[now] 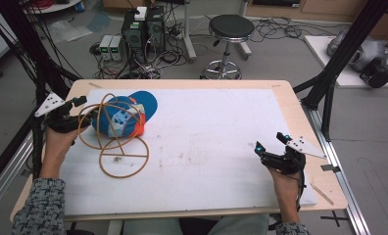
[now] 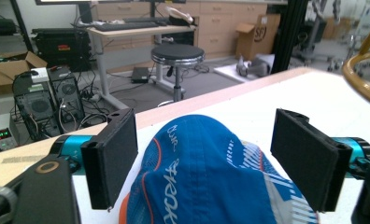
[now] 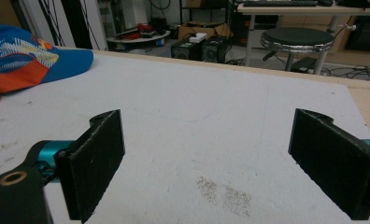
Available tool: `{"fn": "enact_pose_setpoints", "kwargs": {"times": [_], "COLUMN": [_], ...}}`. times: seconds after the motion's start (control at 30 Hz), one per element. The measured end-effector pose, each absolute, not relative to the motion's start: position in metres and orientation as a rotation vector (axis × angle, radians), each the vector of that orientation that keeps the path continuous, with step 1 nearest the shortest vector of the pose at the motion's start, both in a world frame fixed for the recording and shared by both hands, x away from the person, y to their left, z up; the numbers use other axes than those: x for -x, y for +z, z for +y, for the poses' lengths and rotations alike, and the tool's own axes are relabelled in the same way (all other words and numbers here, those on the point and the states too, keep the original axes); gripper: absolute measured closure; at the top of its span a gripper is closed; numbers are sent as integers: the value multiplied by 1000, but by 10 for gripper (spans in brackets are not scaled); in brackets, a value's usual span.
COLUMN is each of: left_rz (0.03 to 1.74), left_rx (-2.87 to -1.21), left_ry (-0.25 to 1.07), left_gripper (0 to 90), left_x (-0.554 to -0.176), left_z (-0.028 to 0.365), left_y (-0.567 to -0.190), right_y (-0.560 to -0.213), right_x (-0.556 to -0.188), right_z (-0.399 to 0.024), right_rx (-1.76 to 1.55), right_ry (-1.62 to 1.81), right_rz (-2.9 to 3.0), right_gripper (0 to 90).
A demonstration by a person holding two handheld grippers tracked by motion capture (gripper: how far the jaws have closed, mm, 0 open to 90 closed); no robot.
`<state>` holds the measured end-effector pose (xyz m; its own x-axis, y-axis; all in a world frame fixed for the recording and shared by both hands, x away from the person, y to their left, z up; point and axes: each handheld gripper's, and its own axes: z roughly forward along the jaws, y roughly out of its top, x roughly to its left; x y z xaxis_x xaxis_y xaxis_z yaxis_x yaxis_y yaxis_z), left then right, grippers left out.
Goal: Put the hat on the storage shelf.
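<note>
I am holding my left gripper (image 2: 204, 161) spread wide around the blue cap (image 2: 206, 182), while my right gripper (image 3: 220, 163) is hovering spread over the white mat (image 3: 197, 116).

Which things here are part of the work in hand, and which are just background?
In the job: blue cap, wire stand, left tool open around the cap.
Lying about: right tool open over the bare white mat, stool, computer boxes on the floor.
</note>
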<state>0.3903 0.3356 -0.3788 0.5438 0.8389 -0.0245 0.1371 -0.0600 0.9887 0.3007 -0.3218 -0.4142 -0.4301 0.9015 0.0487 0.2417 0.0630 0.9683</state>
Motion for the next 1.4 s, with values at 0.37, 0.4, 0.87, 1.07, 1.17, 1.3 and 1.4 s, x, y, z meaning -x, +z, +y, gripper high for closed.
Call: {"fn": "enact_pose_setpoints", "kwargs": {"times": [0.37,0.4,0.87,1.07,1.17,1.3,1.4], "left_rz": [815,813,804,802,794,778,775], "left_rx": [-1565,-1579,-1649,-1680,-1706,-1727,-1727], "left_ry": [626,630,616,619,632,632,635], "left_gripper": [238,238,295,408,474,591,634], "left_x": [-418,-419,-430,-432,-432,-432,-431], "left_z": [333,332,324,323,321,319,319], "left_y": [-390,-392,-400,-403,-404,-405,-405], "right_y": [-415,-415,-416,-416,-416,-416,-416], "right_x": [-303,-303,-303,-302,-302,-302,-303], "right_z": [-320,-320,-320,-321,-322,-322,-321], "right_rx": [-1137,-1137,-1142,-1149,-1151,-1142,-1141], "right_ry": [1399,1399,1384,1384,1384,1382,1379], "right_rz": [1745,1745,1766,1768,1767,1770,1770], "right_gripper": [97,97,97,97,97,97,97]}}
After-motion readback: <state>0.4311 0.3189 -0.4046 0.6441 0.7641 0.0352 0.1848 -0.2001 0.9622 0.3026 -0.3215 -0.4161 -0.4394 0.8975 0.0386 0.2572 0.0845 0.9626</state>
